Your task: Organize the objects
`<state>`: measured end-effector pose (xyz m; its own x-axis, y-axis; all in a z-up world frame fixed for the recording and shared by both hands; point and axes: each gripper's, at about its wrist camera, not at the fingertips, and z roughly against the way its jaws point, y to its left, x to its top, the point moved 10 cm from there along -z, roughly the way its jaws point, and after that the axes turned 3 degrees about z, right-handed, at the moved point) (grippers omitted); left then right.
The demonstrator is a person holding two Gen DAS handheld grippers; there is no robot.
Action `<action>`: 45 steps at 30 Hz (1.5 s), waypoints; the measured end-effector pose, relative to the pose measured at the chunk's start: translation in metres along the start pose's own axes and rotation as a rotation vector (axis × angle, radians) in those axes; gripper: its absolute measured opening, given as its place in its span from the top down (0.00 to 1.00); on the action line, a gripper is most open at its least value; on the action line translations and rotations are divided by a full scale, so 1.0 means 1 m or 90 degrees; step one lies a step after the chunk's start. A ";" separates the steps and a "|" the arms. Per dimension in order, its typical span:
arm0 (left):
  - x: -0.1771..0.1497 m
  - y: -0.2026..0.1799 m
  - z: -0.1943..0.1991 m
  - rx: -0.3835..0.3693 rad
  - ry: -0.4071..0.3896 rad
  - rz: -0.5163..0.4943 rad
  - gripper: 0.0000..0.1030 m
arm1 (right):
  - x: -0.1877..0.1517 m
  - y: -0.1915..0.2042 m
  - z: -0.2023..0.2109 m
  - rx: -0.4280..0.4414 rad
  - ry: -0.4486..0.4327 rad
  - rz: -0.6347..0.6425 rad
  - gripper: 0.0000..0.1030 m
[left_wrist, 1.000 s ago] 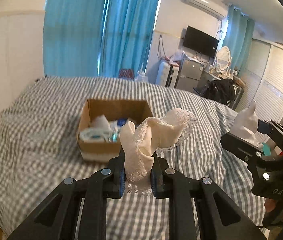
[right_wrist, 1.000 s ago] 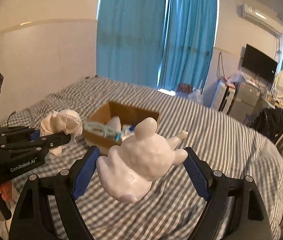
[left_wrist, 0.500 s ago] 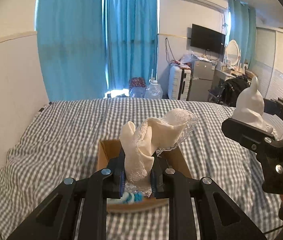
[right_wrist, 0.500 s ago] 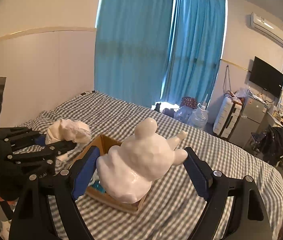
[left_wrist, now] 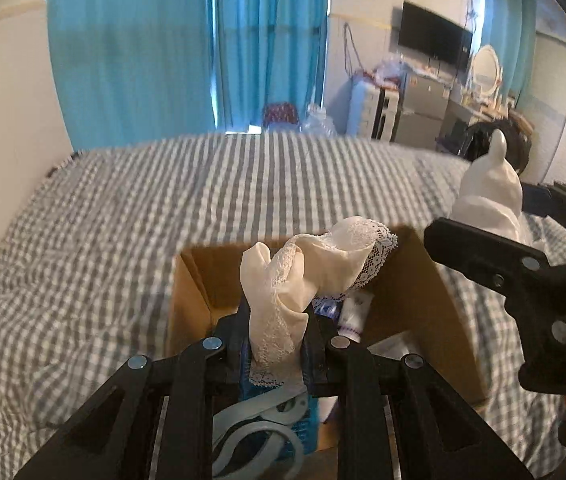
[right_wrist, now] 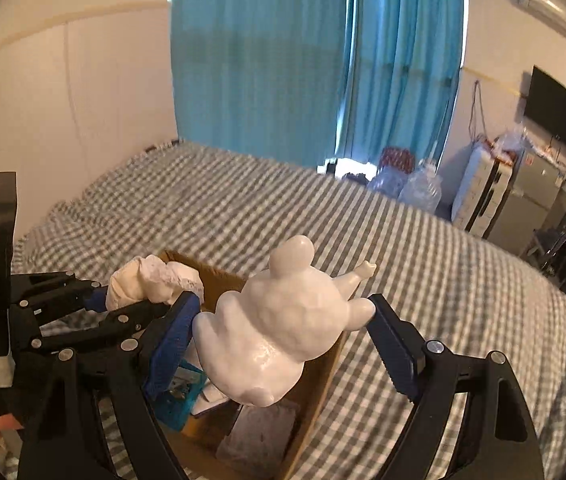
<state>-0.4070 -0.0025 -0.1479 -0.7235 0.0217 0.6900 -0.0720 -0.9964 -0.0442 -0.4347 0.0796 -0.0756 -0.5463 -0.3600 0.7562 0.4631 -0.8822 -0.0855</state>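
My left gripper (left_wrist: 277, 344) is shut on a cream lace cloth (left_wrist: 303, 276) and holds it above the open cardboard box (left_wrist: 423, 280) on the checked bed. The cloth also shows in the right wrist view (right_wrist: 151, 284). My right gripper (right_wrist: 283, 328) is shut on a white plaster figurine (right_wrist: 283, 324) and holds it over the box (right_wrist: 319, 384). In the left wrist view the figurine (left_wrist: 491, 192) is at the right, beside the box.
The box holds blue plastic rings (left_wrist: 259, 432), a white tube (left_wrist: 355, 312), a teal item (right_wrist: 183, 396) and a grey block (right_wrist: 259, 436). The grey checked bedspread (left_wrist: 123, 240) spreads all around. Blue curtains (right_wrist: 315, 60), luggage (right_wrist: 483, 188) and a TV (left_wrist: 435, 36) stand beyond the bed.
Both grippers have moved forward and down toward the box, which is now directly beneath them. Both keep their hold on the cloth and the figurine.
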 end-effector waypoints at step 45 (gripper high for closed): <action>0.037 -0.035 0.252 0.100 -0.247 -0.015 0.00 | 0.028 -0.030 0.256 -0.111 -0.198 -0.047 0.00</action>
<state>-0.2582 0.0128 0.0618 -0.4087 0.0430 0.9117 0.0419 -0.9969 0.0659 -0.2855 0.1737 0.1138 -0.3229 -0.2077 0.9234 0.2892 -0.9506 -0.1127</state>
